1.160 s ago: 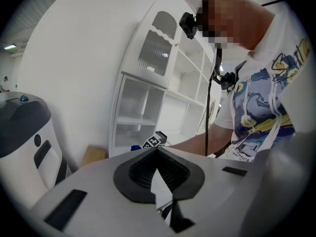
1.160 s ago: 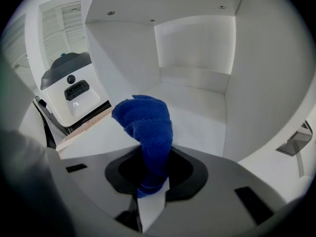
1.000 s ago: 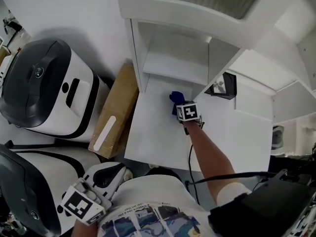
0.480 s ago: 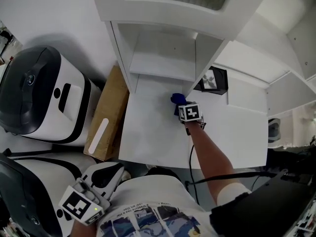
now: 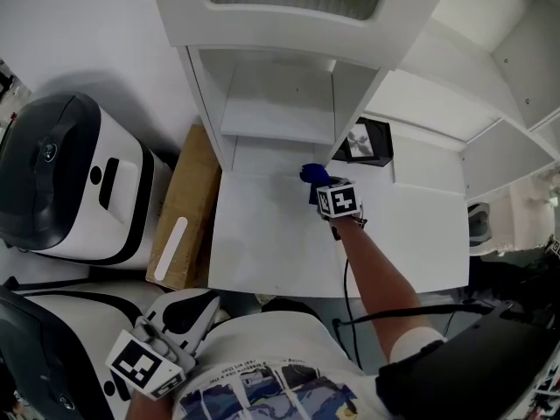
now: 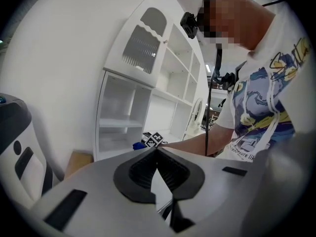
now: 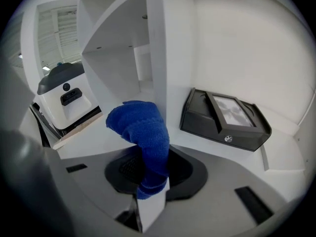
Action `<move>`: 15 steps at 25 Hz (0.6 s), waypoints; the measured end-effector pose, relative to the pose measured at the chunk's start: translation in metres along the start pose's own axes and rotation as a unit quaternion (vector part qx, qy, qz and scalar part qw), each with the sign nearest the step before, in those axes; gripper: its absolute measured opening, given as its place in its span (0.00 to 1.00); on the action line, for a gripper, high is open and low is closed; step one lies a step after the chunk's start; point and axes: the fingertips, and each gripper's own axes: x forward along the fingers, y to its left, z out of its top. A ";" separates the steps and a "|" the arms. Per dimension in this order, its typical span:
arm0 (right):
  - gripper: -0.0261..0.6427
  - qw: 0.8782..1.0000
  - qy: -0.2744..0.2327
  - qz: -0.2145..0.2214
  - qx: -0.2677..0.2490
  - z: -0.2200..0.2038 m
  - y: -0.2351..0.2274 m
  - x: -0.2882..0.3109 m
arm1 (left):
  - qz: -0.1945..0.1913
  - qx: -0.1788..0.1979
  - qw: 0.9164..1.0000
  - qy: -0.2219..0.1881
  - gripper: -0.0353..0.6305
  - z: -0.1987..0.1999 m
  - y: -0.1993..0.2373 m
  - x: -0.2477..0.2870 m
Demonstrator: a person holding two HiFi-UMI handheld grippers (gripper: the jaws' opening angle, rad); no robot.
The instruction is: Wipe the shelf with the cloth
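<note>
My right gripper (image 5: 317, 182) is shut on a blue cloth (image 5: 312, 174), held over the white shelf unit's lower surface (image 5: 262, 243) near the front edge of the upright divider (image 5: 350, 121). In the right gripper view the blue cloth (image 7: 143, 132) rises folded from between the jaws of the right gripper (image 7: 150, 181), just in front of the divider (image 7: 160, 58). My left gripper (image 5: 188, 309) hangs low by my body, away from the shelf; in its own view the left gripper (image 6: 158, 169) has its jaws together with nothing between them.
A black box (image 5: 366, 143) sits right of the divider, also seen as the black box (image 7: 224, 120). A cardboard box (image 5: 179, 213) leans left of the shelf unit. White and black machines (image 5: 61, 178) stand at the left. A cable (image 5: 346, 278) runs along my right arm.
The head view has shifted so the shelf unit sits lower and more central. The right gripper with the cloth stays at about the same spot near the divider. The left gripper has not moved.
</note>
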 end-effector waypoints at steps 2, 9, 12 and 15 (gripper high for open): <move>0.19 1.000 -0.009 -0.002 -0.002 0.008 0.000 -0.010 | -0.006 0.004 1.000 -0.002 0.07 0.001 0.000 -0.001; 0.19 0.999 -0.041 -0.011 -0.021 0.037 -0.002 -0.042 | -0.027 0.009 1.000 -0.010 0.07 0.000 0.004 -0.010; 0.19 0.998 -0.053 -0.019 -0.036 0.050 -0.003 -0.057 | -0.035 0.010 0.999 -0.012 0.07 -0.001 0.004 -0.014; 0.19 0.996 -0.066 -0.030 -0.046 0.062 -0.006 -0.072 | -0.041 0.012 0.999 -0.014 0.07 -0.001 0.004 -0.019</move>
